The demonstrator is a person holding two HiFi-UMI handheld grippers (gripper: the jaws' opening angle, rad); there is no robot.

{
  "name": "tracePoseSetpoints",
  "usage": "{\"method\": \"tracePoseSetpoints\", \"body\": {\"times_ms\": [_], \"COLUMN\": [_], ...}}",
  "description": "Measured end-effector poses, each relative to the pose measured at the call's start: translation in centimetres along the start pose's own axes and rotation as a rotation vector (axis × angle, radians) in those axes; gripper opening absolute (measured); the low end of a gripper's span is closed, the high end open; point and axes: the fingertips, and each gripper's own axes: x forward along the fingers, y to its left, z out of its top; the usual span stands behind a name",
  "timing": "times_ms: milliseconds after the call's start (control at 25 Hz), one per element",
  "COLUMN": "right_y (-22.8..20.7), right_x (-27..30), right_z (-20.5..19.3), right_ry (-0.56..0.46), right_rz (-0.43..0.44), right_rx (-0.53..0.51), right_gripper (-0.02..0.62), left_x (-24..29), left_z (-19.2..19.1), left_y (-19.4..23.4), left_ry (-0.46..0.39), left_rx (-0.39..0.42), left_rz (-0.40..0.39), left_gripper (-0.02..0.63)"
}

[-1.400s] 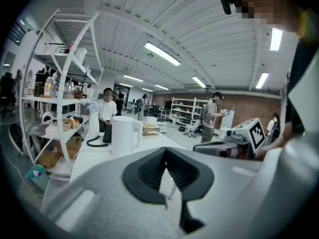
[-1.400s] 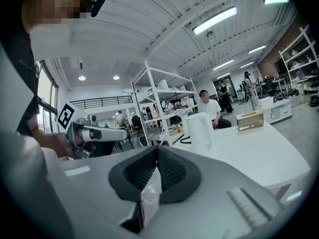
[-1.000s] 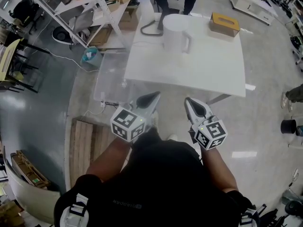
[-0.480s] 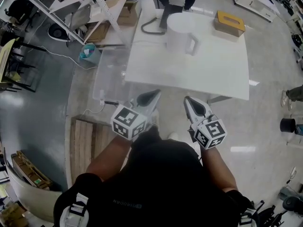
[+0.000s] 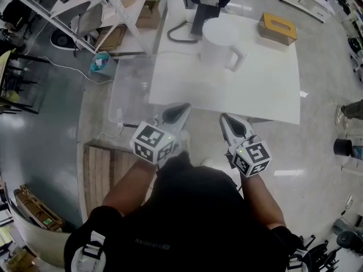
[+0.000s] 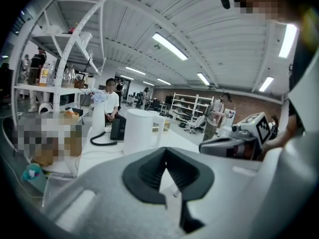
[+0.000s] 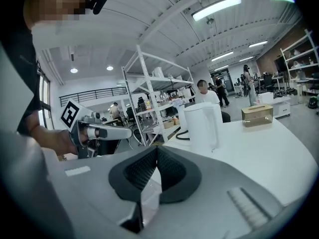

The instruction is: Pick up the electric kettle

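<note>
The white electric kettle (image 5: 217, 40) stands upright on the far half of a white table (image 5: 255, 89), its handle turned toward the right front. It also shows ahead in the left gripper view as the kettle (image 6: 139, 132) and in the right gripper view as the kettle (image 7: 202, 125). My left gripper (image 5: 179, 109) is at the table's near edge, and my right gripper (image 5: 226, 119) is just short of that edge; both are well short of the kettle. Both pairs of jaws meet at their tips with nothing between them, as the left gripper (image 6: 166, 152) and the right gripper (image 7: 156, 150) show.
A tan tissue box (image 5: 278, 28) sits at the table's far right corner. A black base with a coiled cord (image 5: 182, 32) lies left of the kettle. A person sits beyond the table. A clear plastic bin (image 5: 129, 92) and metal shelving (image 5: 108, 4) stand to the left.
Both grippers have moved forward toward the table. The table and kettle now sit closer and lower in the head view. The jaws look the same as before.
</note>
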Motion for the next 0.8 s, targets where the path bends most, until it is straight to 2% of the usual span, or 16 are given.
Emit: {"method": "tracePoseSetpoints", "body": {"times_ms": [800], "right_y": [-3.0], "right_x": [6.1], "right_z": [1.9], "right_ry": [0.044], "right_rz": [-0.071], "right_rx": [0.011], "right_gripper": [0.006], "left_x": [3.8], "left_z": [1.9], "left_y": [5.9], "left_ry": [0.037], "left_rx": [0.027], "left_rz": [-0.09], "left_gripper": [0.003]}}
